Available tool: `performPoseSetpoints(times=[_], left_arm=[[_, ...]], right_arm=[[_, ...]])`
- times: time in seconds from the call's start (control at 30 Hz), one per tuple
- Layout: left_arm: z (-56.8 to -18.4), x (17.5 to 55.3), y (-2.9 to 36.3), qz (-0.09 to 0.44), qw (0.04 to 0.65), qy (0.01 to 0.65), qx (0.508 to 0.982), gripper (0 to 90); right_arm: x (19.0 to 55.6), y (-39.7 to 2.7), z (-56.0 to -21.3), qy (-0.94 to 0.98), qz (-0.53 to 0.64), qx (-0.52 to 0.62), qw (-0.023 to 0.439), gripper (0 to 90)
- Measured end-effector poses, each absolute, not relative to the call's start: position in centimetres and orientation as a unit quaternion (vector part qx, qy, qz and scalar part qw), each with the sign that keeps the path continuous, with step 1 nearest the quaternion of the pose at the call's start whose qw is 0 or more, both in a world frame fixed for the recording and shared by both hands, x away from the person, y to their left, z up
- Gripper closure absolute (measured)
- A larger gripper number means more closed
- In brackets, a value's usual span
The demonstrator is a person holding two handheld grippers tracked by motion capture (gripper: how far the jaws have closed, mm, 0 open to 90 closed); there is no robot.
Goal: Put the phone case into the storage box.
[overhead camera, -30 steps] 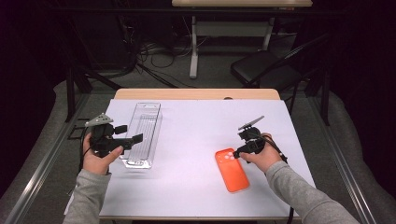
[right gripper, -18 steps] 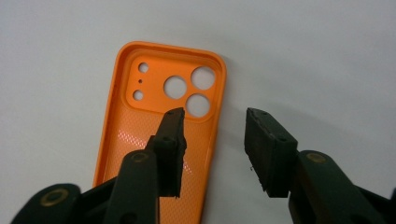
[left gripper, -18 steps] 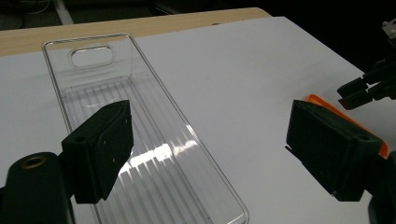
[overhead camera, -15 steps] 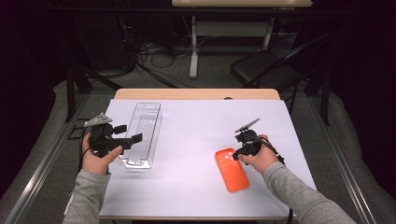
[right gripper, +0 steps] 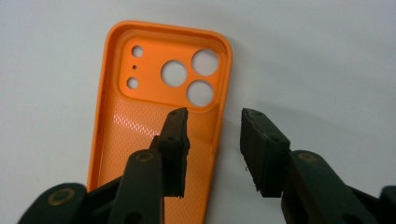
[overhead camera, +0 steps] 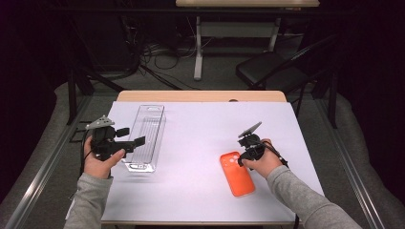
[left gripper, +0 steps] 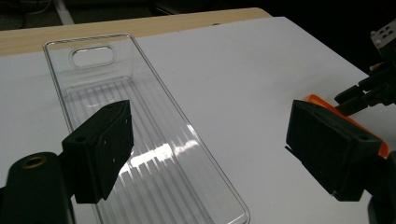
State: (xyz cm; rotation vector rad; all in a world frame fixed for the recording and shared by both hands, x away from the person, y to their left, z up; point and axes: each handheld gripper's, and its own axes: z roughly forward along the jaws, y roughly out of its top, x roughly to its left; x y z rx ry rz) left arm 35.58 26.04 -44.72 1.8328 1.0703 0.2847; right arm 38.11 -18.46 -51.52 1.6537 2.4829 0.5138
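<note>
An orange phone case [overhead camera: 237, 174] lies inside-up on the white table top, right of centre, camera holes at its far end [right gripper: 140, 121]. My right gripper [overhead camera: 241, 158] reaches down at the case's far right corner. In the right gripper view its jaws [right gripper: 212, 140] straddle the case's right wall with a gap on both sides. They have just been closing and stand open. A clear plastic tray [overhead camera: 153, 112] lies lengthwise at the left. My left gripper [overhead camera: 132, 137] hovers at the tray's left side, jaws wide open [left gripper: 215, 149] with nothing gripped.
The white sheet [overhead camera: 200, 143] covers a wooden table whose bare far edge [overhead camera: 200, 96] shows. Beyond it stand a black chair [overhead camera: 272, 71] and cables on the floor. In the left gripper view the case's orange edge [left gripper: 317, 99] and the right gripper [left gripper: 369, 91] show at the far right.
The right gripper's jaws have narrowed around the case's right wall, and that hand has dipped slightly toward the case. The left gripper and the tray have stayed put.
</note>
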Motion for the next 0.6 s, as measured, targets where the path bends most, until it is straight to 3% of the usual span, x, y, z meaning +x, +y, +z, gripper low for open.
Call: performPoseSetpoints(times=[0.6], left_arm=[[-44.74,35.59,26.21,0.119,0.479,0.442,0.749,15.0]], right_arm=[[38.44,-18.3,-51.88,0.818,0.136,0.557,0.045,74.4]])
